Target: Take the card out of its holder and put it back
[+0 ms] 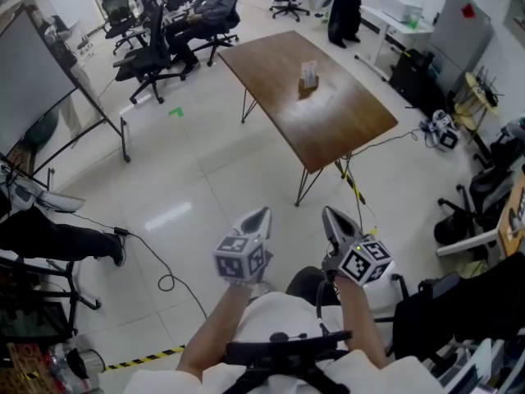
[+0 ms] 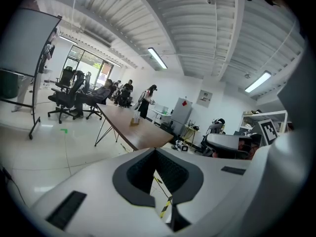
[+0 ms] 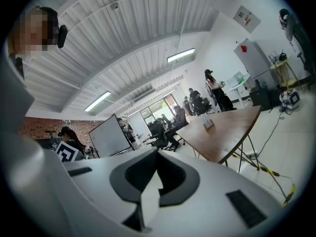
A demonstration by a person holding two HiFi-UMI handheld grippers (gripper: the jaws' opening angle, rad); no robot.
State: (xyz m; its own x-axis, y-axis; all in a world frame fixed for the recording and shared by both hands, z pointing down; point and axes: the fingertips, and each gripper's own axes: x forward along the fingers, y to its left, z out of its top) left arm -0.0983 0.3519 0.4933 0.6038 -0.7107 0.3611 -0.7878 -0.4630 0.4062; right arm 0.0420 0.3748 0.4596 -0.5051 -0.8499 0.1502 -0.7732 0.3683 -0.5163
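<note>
A white card stands upright in a small holder [image 1: 308, 74] near the middle of a brown wooden table [image 1: 336, 125], far ahead of me. The card and holder [image 2: 135, 116] appear small and distant in the left gripper view, and the same holder [image 3: 209, 124] shows on the table [image 3: 224, 135] in the right gripper view. My left gripper [image 1: 262, 214] and right gripper [image 1: 330, 213] are held side by side close to the person's body, over the floor and well short of the table. Both have their jaws together with nothing between them.
Black office chairs [image 1: 143, 52] and seated people stand beyond the table's far left end. A whiteboard on a wheeled stand [image 1: 33, 80] is at the left. A cable [image 1: 164, 279] and yellow-black tape [image 1: 354, 189] lie on the white floor. Desks and equipment line the right wall.
</note>
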